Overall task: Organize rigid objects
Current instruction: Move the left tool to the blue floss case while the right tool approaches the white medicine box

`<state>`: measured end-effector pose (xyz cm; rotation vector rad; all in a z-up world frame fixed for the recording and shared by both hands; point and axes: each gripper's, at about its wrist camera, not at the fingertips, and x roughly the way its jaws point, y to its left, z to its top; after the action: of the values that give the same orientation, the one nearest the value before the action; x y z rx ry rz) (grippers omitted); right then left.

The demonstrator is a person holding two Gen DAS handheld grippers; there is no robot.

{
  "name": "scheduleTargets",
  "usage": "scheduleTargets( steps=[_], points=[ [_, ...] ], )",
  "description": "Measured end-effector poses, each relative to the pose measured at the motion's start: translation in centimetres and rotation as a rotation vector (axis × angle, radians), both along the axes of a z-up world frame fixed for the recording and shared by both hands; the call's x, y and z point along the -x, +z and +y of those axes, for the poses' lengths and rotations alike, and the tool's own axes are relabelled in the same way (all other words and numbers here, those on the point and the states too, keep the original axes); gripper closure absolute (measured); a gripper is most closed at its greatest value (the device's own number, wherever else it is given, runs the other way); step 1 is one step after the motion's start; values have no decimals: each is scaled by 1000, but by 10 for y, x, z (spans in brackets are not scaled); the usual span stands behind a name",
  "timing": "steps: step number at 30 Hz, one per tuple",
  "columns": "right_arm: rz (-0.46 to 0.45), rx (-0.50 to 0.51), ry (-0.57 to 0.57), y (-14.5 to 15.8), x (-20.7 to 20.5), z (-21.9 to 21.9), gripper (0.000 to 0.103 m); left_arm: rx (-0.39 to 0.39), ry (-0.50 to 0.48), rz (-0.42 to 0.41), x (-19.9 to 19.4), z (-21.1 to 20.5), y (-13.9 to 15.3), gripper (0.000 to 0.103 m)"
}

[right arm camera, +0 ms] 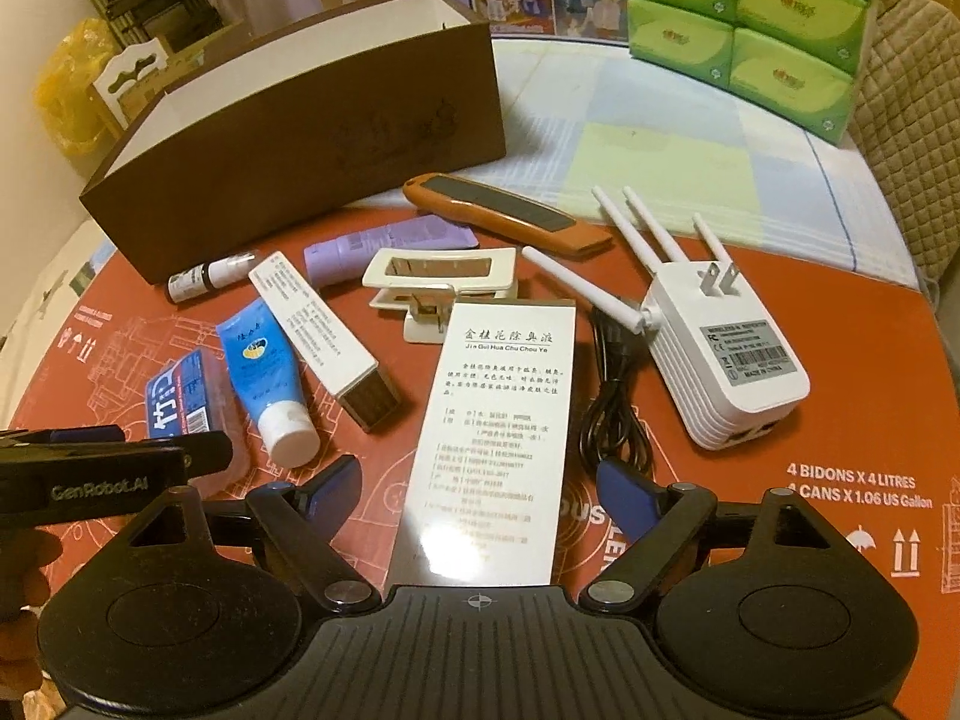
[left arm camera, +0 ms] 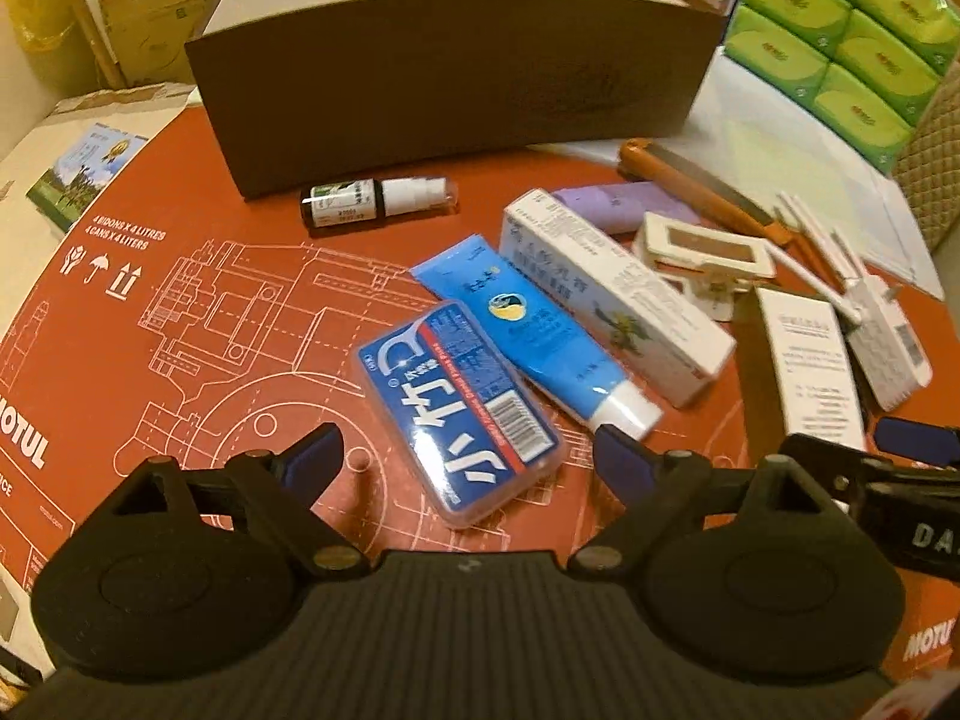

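My left gripper (left arm camera: 468, 456) is open, tilted down over a blue floss case (left arm camera: 462, 414) that lies between its fingers, untouched. A blue tube (left arm camera: 528, 330), a long white carton (left arm camera: 612, 294) and a small dark bottle (left arm camera: 378, 201) lie beyond it. My right gripper (right arm camera: 483, 486) is open astride a flat white leaflet-printed box (right arm camera: 498, 420), its pads clear of the sides. A white antenna repeater (right arm camera: 720, 354), a black cable (right arm camera: 618, 396), an orange utility knife (right arm camera: 504, 213), a purple tube (right arm camera: 390, 246) and a white clip (right arm camera: 438, 276) surround it.
A tall brown open box (left arm camera: 456, 90) (right arm camera: 300, 150) stands at the back of the red cardboard sheet (left arm camera: 180, 300). Green tissue packs (right arm camera: 750, 30) are stacked at the back right. A hand (right arm camera: 24, 570) shows at the lower left of the right wrist view.
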<state>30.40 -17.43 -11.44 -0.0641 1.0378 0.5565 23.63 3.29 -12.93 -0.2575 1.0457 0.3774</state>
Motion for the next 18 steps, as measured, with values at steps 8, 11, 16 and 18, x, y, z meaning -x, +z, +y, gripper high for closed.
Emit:
scheduleTargets(
  steps=[8, 11, 16, 18],
  points=[
    [16, -10, 30, -3, -5, 0, 20, -9, 52, 30, 14, 21, -4, 22],
    [20, -15, 37, -3, -6, -3, 20, -16, 66, 51, 23, 29, -4, 24],
    [33, -32, 34, -2, -7, -8, 20, -66, 28, 34, 26, 31, 7, 24],
    [34, -30, 35, -2, -8, -7, 20, -88, -4, 29, 22, 30, 9, 22]
  ],
)
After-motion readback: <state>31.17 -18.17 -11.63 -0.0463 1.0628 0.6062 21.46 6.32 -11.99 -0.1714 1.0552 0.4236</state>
